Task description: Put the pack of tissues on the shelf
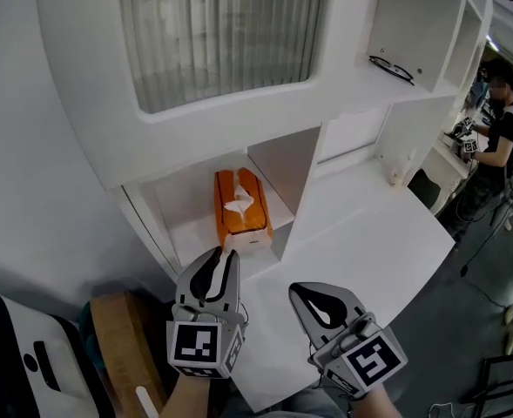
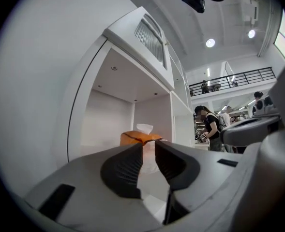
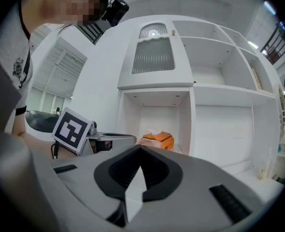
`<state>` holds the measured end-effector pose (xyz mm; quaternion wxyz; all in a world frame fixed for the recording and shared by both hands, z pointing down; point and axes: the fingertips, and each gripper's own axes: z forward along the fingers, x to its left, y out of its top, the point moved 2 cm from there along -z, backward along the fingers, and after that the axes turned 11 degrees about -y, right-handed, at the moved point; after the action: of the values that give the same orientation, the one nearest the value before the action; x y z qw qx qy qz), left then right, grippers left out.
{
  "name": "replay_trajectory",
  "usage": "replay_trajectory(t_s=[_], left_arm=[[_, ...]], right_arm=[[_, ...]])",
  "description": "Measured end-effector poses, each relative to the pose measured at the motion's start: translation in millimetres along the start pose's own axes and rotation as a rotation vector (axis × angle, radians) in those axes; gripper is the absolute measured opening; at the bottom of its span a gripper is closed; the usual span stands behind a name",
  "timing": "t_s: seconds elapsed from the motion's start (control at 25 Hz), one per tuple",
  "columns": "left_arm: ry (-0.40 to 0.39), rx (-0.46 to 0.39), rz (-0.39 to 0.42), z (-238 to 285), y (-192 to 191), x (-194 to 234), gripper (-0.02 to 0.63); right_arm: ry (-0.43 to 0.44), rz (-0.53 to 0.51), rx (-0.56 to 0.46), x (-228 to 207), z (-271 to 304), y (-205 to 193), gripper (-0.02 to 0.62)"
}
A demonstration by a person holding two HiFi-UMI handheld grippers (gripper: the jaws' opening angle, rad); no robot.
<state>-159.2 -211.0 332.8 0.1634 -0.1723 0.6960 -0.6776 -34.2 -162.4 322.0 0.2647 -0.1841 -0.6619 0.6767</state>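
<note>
both tools empty: my left tool (image 1: 219,264) jaws slightly apart, my right tool (image 1: 313,299) pinched shut. tissue pack (image 1: 241,205) lies on shelf (image 1: 185,226), near front lip. risk, i judge: left tool close in front, careless swing could knock pack off onto bench (image 1: 369,229).

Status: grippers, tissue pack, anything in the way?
Left gripper empty, jaws slightly apart. Right gripper shut, empty. Tissue pack sits in shelf cubby, clear of both. Nothing blocking.
</note>
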Motion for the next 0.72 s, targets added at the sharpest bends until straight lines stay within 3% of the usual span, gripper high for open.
replay_trajectory(t_s=[0.24,0.6,0.72], left_arm=[[-0.014,-0.004,0.004,-12,4,-3,0.017],[-0.028,-0.014,0.019,-27,14,-12,0.018],[-0.027,0.022,-0.001,-31,13,-17,0.018]], right_arm=[[0.046,0.002,-0.019,11,9,4,0.012],[0.146,-0.011,0.03,28,18,3,0.012],[0.171,-0.01,0.024,31,22,5,0.012]])
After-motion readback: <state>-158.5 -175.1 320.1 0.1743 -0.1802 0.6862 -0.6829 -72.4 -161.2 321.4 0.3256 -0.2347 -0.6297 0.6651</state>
